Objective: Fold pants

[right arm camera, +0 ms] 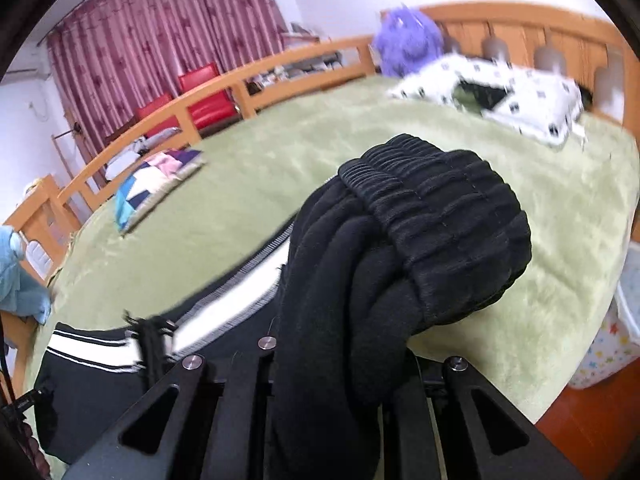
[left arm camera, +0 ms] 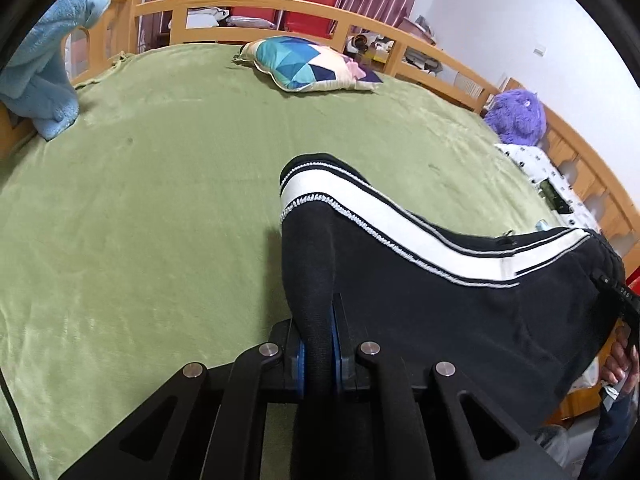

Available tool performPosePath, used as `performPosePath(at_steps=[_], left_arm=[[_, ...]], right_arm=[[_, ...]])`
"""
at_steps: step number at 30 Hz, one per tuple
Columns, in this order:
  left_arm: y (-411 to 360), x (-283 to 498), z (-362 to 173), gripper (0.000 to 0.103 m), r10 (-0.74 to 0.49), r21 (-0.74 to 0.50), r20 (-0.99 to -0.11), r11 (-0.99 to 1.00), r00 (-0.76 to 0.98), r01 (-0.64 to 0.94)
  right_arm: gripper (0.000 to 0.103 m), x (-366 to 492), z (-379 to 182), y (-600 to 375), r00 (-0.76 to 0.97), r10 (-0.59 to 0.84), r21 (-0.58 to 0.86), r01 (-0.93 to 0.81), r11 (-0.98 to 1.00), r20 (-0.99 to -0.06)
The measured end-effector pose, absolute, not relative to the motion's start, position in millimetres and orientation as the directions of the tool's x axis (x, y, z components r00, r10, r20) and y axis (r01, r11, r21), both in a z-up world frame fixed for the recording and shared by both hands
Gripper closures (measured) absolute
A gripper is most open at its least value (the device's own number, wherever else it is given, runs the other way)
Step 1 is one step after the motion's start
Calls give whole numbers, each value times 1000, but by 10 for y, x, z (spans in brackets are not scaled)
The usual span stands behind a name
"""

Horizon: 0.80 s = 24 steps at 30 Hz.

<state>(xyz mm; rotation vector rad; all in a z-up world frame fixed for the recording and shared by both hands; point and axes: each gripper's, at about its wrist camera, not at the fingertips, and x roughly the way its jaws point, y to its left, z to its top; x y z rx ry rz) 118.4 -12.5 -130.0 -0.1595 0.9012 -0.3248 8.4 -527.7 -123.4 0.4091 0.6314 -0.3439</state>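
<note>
The black pants [left arm camera: 440, 300] with a white side stripe hang stretched between my two grippers above the green bed [left arm camera: 160, 200]. My left gripper [left arm camera: 318, 344] is shut on a fold of the leg end, whose striped cuff stands up ahead of the fingers. My right gripper [right arm camera: 340, 360] is shut on the bunched elastic waistband [right arm camera: 432, 208], which bulges over and hides the fingertips. The striped leg [right arm camera: 224, 304] trails left in the right wrist view. The right wrist view is blurred.
A colourful patchwork cushion [left arm camera: 312, 64] lies at the far side of the bed. A blue plush blanket [left arm camera: 44, 64] hangs at the left rail. A purple fluffy toy [left arm camera: 518, 114] and a white patterned pillow [right arm camera: 500, 92] sit by the wooden headboard [right arm camera: 520, 36].
</note>
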Motion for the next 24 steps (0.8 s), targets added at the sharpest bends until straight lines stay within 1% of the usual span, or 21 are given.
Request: performPosePath(at_steps=[3, 8, 14, 16, 18, 20, 22, 23, 24], left_arm=[[27, 1160, -1192, 93, -340, -269, -734, 941, 589, 207], [515, 1161, -957, 93, -271, -228, -715, 962, 645, 152], [1221, 1204, -812, 93, -148, -164, -712, 986, 687, 43], [1388, 1216, -882, 93, -111, -138, -726, 990, 679, 14], [1541, 1233, -1047, 93, -106, -148, -748, 989, 655, -8], [1612, 1247, -1264, 92, -106, -153, -774, 988, 624, -21], [1608, 1228, -1455, 91, -61, -108, -793, 993, 606, -40], [1594, 1215, -1518, 89, -44, -90, -797, 995, 602, -46], [1584, 1193, -1567, 86, -26, -74, -799, 996, 601, -56]], right_arm=[[89, 156, -1021, -5032, 780, -173, 263, 398, 879, -602], [89, 385, -756, -4515, 824, -66, 312, 285, 906, -563], [89, 663, -789, -3961, 832, 69, 363, 164, 917, -550], [89, 724, -950, -3833, 817, 88, 362, 153, 920, -570], [89, 744, -1164, -3785, 793, 68, 334, 175, 926, -605], [89, 753, -1425, -3859, 748, 32, 303, 230, 925, -663], [86, 776, -1723, -3997, 679, -7, 262, 293, 920, -735], [86, 777, -1876, -4063, 638, -17, 239, 313, 919, -770], [82, 756, -1978, -4113, 613, -10, 239, 322, 916, -790]])
